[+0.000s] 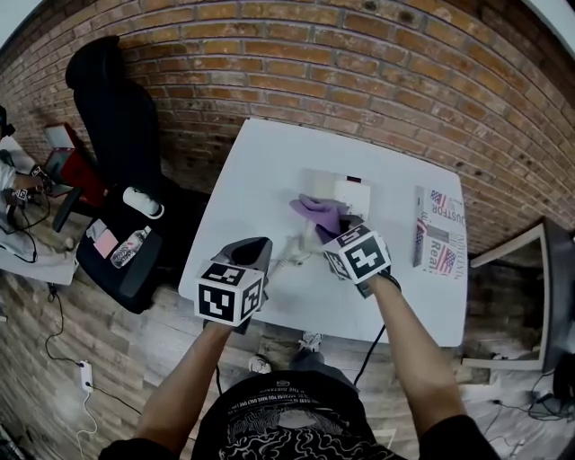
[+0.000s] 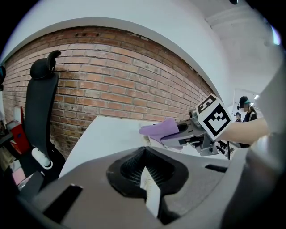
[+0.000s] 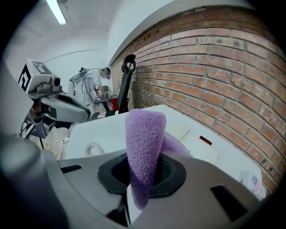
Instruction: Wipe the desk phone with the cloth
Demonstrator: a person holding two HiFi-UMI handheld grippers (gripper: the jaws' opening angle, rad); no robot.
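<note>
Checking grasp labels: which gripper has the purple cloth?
The right gripper: its jaws are shut on the purple cloth, by the desk phone. The left gripper has its jaws together with nothing between them.

Soft, even indoor light fills the room — the white bench (image 1: 260,189) is bright but free of glare, and shadows on it are faint. A ceiling strip light (image 3: 57,11) glows at the upper left of the right gripper view. Fisheye distortion bends the brick wall (image 1: 359,63) into arcs, and both gripper views fade to black corners. The cloth (image 3: 144,147) shows crisp nap — the grey foreground nearest each lens is soft.
</note>
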